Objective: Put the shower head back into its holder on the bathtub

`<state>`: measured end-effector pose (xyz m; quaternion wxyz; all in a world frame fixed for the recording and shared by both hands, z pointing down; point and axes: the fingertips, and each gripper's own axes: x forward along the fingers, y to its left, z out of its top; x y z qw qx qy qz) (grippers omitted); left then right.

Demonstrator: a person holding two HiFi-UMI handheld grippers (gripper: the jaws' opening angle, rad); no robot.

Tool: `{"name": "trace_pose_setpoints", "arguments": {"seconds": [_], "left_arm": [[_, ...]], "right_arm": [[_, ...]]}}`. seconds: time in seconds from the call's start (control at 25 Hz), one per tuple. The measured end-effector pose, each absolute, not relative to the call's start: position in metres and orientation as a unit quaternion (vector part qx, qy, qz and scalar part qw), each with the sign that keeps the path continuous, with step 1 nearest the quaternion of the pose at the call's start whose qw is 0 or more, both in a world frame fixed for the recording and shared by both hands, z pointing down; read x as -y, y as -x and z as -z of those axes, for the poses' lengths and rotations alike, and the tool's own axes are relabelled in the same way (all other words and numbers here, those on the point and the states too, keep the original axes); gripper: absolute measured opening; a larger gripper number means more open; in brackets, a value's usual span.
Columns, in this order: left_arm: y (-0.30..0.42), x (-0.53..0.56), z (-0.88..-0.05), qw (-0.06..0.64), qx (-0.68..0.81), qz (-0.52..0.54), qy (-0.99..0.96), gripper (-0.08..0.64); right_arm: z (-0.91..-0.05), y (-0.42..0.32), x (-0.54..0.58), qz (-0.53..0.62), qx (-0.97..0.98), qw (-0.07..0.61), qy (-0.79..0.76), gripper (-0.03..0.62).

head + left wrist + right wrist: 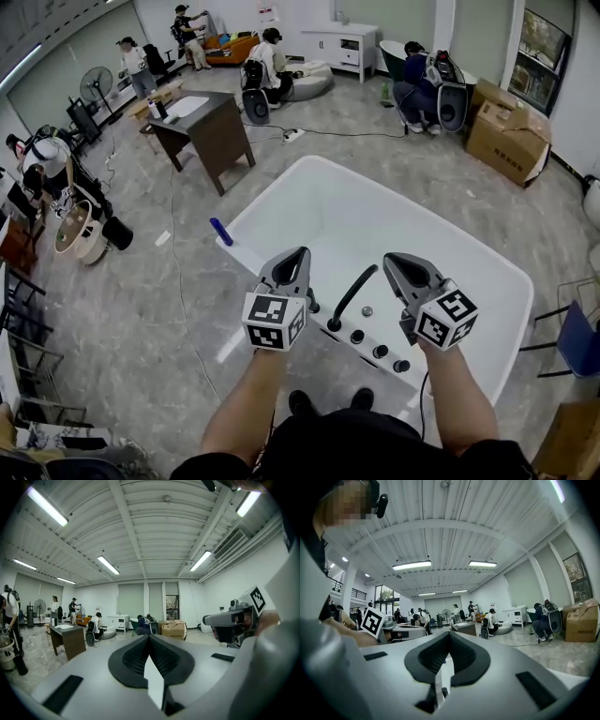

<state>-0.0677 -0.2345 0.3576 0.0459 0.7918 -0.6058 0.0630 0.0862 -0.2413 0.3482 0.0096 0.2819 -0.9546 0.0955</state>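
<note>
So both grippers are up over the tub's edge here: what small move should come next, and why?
Probably just draw both back and stop. The black shower head seems to stand slanted on the tub rim beside the knobs, apparently already in its holder, and the left gripper and right gripper are shut and empty.

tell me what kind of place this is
Likely a big open workshop or test hall, not a home bathroom: a freestanding bathtub stands on bare floor near a desk, cardboard boxes and several people.
</note>
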Motion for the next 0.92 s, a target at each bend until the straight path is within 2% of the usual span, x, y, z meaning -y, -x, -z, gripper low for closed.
{"name": "trace_pose_setpoints", "arguments": {"seconds": [0.44, 0.92], "left_arm": [[0.099, 0.221, -0.325, 0.005, 0.611, -0.053, -0.79, 0.015], [0.11, 0.225, -0.335, 0.021, 0.607, -0.049, -0.793, 0.015]], "right_arm": [[-0.328, -0.059, 0.22, -0.067, 0.959, 0.001, -0.276, 0.015], [-0.334, -0.047, 0.222, -0.068, 0.96, -0.001, -0.271, 0.015]]}}
